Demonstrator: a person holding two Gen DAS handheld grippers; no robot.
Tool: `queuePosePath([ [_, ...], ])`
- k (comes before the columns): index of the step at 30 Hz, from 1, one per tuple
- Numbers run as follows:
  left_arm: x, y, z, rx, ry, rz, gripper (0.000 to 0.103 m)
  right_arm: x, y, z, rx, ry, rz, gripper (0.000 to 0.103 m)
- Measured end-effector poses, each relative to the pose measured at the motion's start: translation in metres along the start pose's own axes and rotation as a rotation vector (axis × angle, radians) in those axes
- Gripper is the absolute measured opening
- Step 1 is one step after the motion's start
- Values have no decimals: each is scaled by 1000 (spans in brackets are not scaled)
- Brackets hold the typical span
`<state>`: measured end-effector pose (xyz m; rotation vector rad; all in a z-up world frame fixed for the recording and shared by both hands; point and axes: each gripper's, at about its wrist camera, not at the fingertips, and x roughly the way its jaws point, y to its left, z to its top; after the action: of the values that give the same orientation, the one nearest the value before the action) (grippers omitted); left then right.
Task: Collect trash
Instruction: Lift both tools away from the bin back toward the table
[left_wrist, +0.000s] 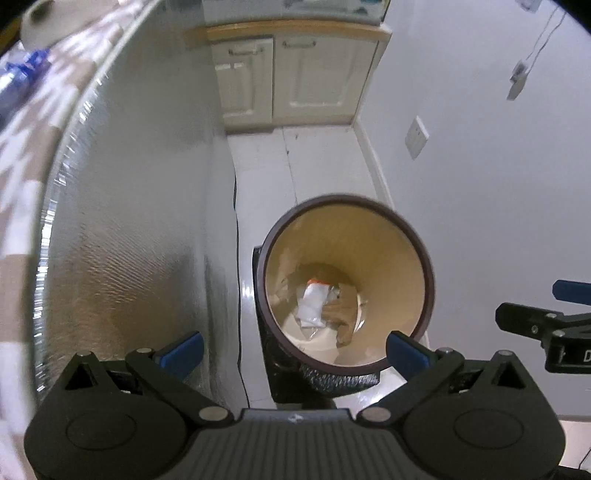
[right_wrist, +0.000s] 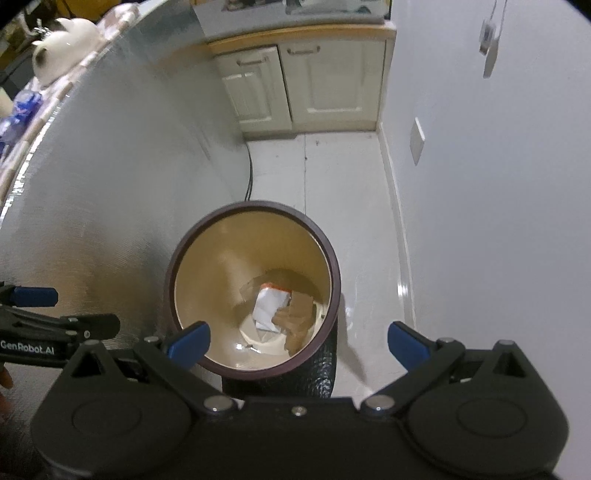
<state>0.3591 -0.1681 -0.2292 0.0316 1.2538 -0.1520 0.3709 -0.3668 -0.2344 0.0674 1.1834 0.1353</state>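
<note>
White floor under the bin (right_wrist: 334, 273) — both grippers (left_wrist: 295, 347) (right_wrist: 299, 343) spread, empty; one reads "GenRobot.AI".

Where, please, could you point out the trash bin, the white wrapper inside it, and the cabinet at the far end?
trash bin (right_wrist: 334, 275): right wrist view, on its dark rim, right side.
white wrapper (right_wrist: 269, 304): right wrist view, middle of its white face.
cabinet (left_wrist: 321, 77): left wrist view, on its right door panel.

We are looking at a home interior: cream panelled cabinet (right_wrist: 306, 81) under a wood counter, white tiled floor (right_wrist: 332, 177), wall socket (right_wrist: 418, 140), checked-cloth surface (left_wrist: 22, 147).
</note>
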Motion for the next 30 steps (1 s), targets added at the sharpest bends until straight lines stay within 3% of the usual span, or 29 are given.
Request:
queuePosePath([
  [16,-116,13,-26,-63,-265,-13,103,-101,27,-10,-65,-224,-6,103],
  [30,-216,71,-70,-171,-463,74,103,-165,97,-21,-168,-426,72,103],
])
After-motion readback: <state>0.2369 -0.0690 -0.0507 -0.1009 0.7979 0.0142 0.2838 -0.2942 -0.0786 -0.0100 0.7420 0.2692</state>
